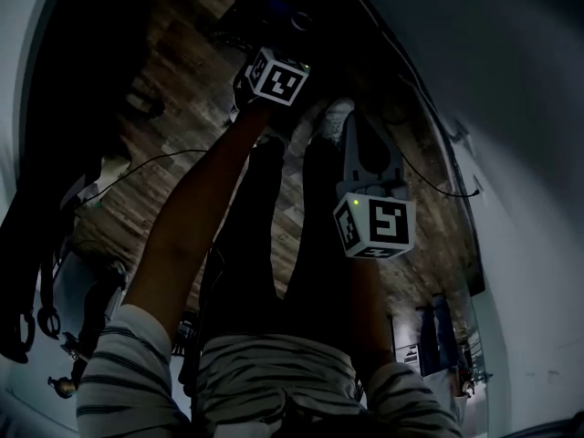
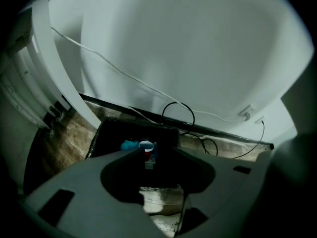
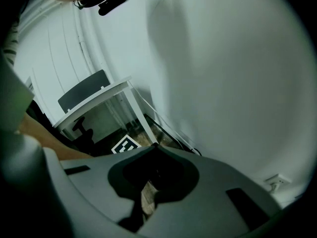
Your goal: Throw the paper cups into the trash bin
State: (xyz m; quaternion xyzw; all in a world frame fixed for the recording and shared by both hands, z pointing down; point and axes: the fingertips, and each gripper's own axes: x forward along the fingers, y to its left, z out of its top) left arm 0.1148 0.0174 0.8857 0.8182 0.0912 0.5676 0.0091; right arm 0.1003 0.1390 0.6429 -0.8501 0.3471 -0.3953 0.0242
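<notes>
1 paper cup (image 2: pixel 146 147), red with a white rim, lies inside the black trash bin (image 2: pixel 111 133). A blue thing (image 2: pixel 130 145) lies just beside it in the bin, on its left. I cannot tell what the blue thing is. The bin stands on the wood floor (image 2: pixel 64 145), at the foot of the white wall (image 2: pixel 188 48). A black cable (image 2: pixel 178 114) loops on the floor behind the bin, and a thin white cable (image 2: pixel 114 68) runs along the wall.

The left gripper (image 2: pixel 159 150) is above the bin and points down at it. Its 2 jaws stand apart and nothing is between them.

The right gripper (image 3: pixel 154 145) has its 2 jaw tips together, and it holds nothing. Past it stands a white table (image 3: pixel 99 95) by the wall.

In the head view, 2 arms in striped sleeves (image 1: pixel 123 372) reach out over the floor.
</notes>
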